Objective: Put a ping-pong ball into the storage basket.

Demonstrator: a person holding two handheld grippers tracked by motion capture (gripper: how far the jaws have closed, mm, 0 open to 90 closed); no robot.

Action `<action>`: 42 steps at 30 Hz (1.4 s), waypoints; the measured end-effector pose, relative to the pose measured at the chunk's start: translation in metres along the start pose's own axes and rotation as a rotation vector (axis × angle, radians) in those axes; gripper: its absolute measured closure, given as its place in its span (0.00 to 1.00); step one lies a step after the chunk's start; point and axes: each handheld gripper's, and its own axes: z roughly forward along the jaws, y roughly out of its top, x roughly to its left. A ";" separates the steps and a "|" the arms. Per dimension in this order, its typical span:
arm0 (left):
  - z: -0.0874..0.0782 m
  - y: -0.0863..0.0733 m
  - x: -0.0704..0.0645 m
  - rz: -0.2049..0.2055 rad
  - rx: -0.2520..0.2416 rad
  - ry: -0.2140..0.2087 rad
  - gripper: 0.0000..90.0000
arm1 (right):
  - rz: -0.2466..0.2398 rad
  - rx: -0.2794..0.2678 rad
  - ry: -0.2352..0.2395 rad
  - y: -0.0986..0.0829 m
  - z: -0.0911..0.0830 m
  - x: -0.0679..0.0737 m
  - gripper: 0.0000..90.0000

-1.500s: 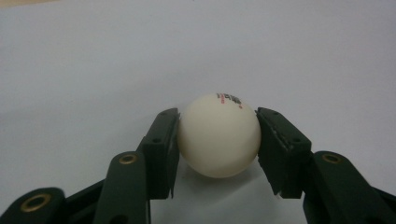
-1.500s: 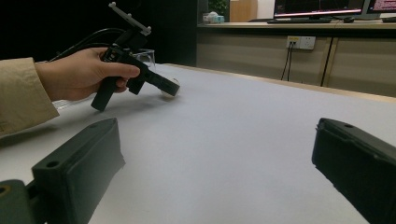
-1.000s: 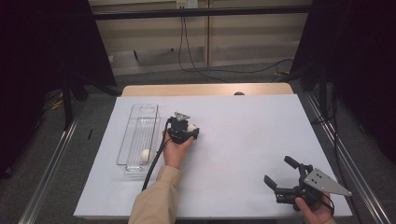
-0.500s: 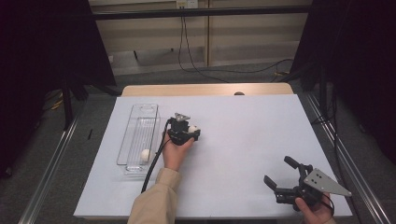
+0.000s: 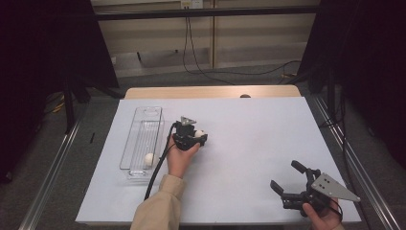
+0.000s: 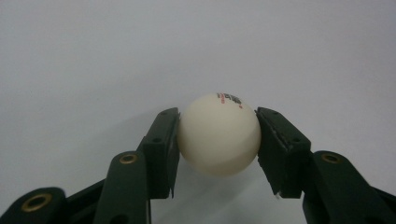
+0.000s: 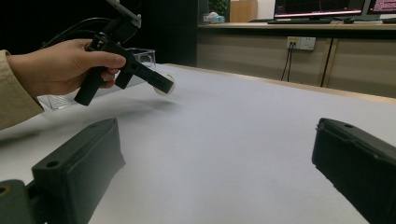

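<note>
A white ping-pong ball with small red and black print sits squeezed between the black jaws of my left gripper. In the high view that left gripper hovers near the table's middle, just right of a clear plastic tray, with the ball at its tip. Seen from the right gripper view, the left gripper is lifted a little above the white surface with the ball in it. A second white ball lies in the tray's near end. My right gripper is open at the near right corner, holding nothing.
A white sheet covers the table, with a strip of bare wood at the far edge. Metal rails run along both sides. A black cable trails from the left gripper toward the near edge.
</note>
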 end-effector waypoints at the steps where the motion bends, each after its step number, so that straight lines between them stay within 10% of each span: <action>1: 0.000 0.000 0.000 -0.002 -0.001 -0.003 0.57 | 0.000 0.000 0.000 0.000 0.000 0.000 0.01; 42: -0.026 0.002 0.001 -0.017 0.006 0.010 0.57 | -0.005 0.002 0.005 0.000 0.001 0.002 0.01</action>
